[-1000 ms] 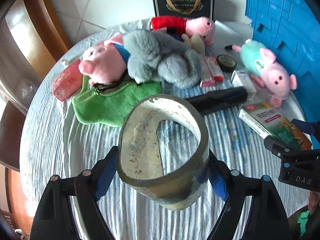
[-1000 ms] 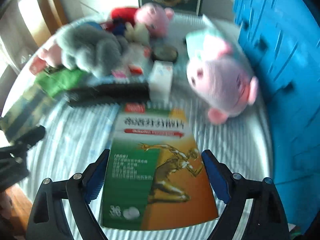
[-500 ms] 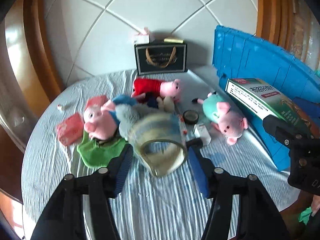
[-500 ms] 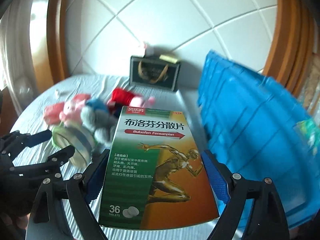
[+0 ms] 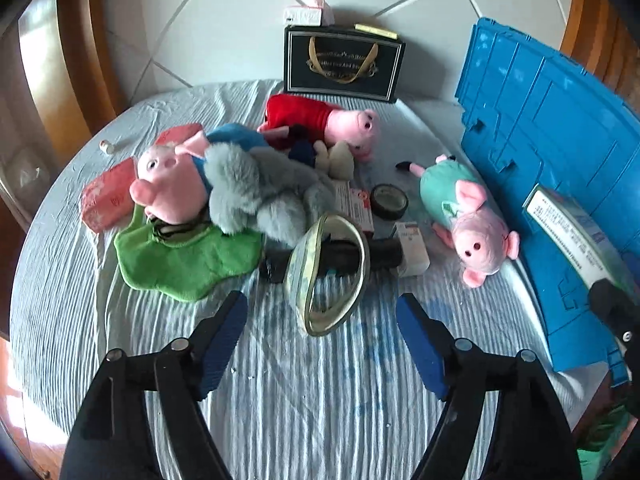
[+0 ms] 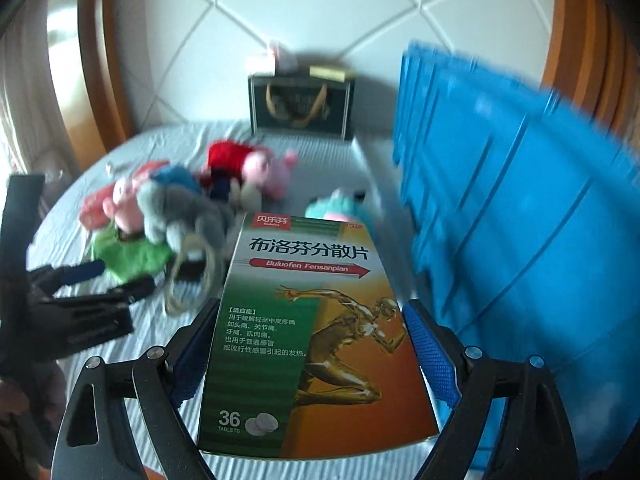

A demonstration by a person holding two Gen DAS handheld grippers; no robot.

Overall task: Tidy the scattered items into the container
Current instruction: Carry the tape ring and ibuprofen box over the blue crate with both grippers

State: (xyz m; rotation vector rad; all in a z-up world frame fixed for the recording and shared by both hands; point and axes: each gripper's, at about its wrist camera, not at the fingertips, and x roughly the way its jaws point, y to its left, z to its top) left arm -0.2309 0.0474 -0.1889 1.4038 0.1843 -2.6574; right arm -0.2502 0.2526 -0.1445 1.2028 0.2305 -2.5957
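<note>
Two right fingers point(image 6: 430, 354) clamp medicine box point(image 6: 316, 332); tape roll point(image 5: 326, 274) beyond spread left fingers point(image 5: 224, 336).

both wrist views overlook table point(image 5: 304, 392)

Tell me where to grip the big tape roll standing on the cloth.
Pinch the tape roll across its band at the top of the hoop, coming down from above. It stands on edge, tilted, hole facing the open left gripper.

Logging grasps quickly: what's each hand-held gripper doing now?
Left hand-held gripper: open, holding nothing.
Right hand-held gripper: closed on the medicine box.
</note>
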